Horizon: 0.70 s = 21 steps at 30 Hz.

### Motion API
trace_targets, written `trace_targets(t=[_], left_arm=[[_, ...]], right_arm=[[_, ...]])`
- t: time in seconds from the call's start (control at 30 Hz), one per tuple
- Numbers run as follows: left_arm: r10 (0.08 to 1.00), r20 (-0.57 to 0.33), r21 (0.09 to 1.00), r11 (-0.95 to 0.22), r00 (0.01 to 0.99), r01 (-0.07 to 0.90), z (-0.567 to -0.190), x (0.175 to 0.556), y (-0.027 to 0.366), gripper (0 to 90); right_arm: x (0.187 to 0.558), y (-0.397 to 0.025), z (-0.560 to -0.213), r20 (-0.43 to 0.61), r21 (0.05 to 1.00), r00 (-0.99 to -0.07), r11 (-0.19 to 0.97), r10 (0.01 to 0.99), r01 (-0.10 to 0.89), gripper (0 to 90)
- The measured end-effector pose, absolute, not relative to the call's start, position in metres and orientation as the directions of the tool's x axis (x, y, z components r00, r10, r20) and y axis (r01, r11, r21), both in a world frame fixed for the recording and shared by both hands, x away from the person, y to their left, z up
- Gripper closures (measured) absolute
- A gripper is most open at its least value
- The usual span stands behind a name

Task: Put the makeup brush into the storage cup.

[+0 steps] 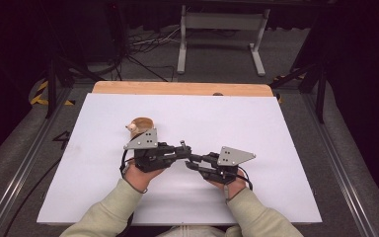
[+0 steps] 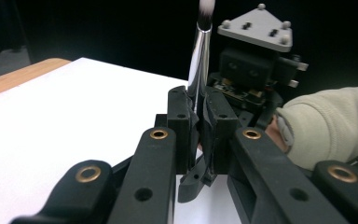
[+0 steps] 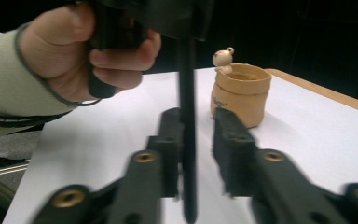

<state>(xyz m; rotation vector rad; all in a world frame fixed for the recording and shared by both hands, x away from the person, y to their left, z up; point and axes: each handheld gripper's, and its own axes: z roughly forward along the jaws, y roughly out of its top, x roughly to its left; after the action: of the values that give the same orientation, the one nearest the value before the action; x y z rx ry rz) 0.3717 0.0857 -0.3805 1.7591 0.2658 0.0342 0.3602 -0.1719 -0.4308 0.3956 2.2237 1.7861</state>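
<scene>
A makeup brush [image 2: 199, 60] with a silver ferrule and a pale bristle tip stands upright in my left gripper [image 2: 198, 116], which is shut on it. The brush's black handle [image 3: 187, 116] hangs down between the jaws of my right gripper [image 3: 198, 135]. Those jaws are open, with the handle close to the left one. In the high view both grippers meet tip to tip at the table's middle, left gripper [image 1: 182, 149] and right gripper [image 1: 193, 163]. A tan sack-shaped pot [image 1: 141, 126] with a small bear figure on its rim stands just behind the left gripper.
White sheet [image 1: 256, 128] covers the table, with a wooden edge [image 1: 177, 88] at the far side. The pot [image 3: 240, 93] sits beyond my right gripper's jaws, to the right. A hand [image 3: 98, 51] holds the left gripper close above.
</scene>
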Motion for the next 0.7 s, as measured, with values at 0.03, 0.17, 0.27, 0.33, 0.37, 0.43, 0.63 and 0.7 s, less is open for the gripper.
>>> trace_targets(t=[0.03,0.17,0.27,0.33,0.37,0.43,0.63,0.7], left_arm=[[0.193,-0.121,0.97,-0.185,0.974,0.157,-0.38,0.371,0.085,83.1],[0.181,-0.109,0.971,-0.189,0.977,0.144,-0.377,0.368,0.084,83.1],[0.176,-0.104,0.974,-0.183,0.979,0.137,-0.374,0.367,0.085,83.1],[0.175,-0.106,0.974,-0.181,0.979,0.138,-0.373,0.366,0.085,83.1],[0.177,-0.105,0.974,-0.179,0.979,0.137,-0.372,0.366,0.086,83.1],[0.178,-0.099,0.975,-0.178,0.979,0.131,-0.371,0.366,0.087,83.1],[0.196,-0.094,0.977,-0.169,0.976,0.128,-0.368,0.366,0.091,83.1],[0.206,-0.083,0.978,-0.171,0.975,0.119,-0.367,0.366,0.093,83.1]], right_arm=[[0.361,-0.172,-0.431,-0.042,0.977,-0.925,0.211,0.378,0.041,53.9],[0.363,-0.172,-0.429,-0.038,0.978,-0.908,0.203,0.417,0.052,29.7],[0.365,-0.174,-0.429,-0.023,0.978,-0.903,0.198,0.43,0.07,23.4],[0.366,-0.175,-0.429,-0.019,0.977,-0.903,0.198,0.43,0.074,22.2],[0.366,-0.175,-0.429,-0.02,0.977,-0.902,0.2,0.431,0.074,21.2],[0.366,-0.176,-0.428,-0.023,0.977,-0.902,0.2,0.432,0.071,18.5],[0.366,-0.176,-0.427,-0.032,0.976,-0.902,0.209,0.43,0.065,8.3],[0.365,-0.177,-0.426,-0.034,0.976,-0.901,0.207,0.433,0.063,5.9]])
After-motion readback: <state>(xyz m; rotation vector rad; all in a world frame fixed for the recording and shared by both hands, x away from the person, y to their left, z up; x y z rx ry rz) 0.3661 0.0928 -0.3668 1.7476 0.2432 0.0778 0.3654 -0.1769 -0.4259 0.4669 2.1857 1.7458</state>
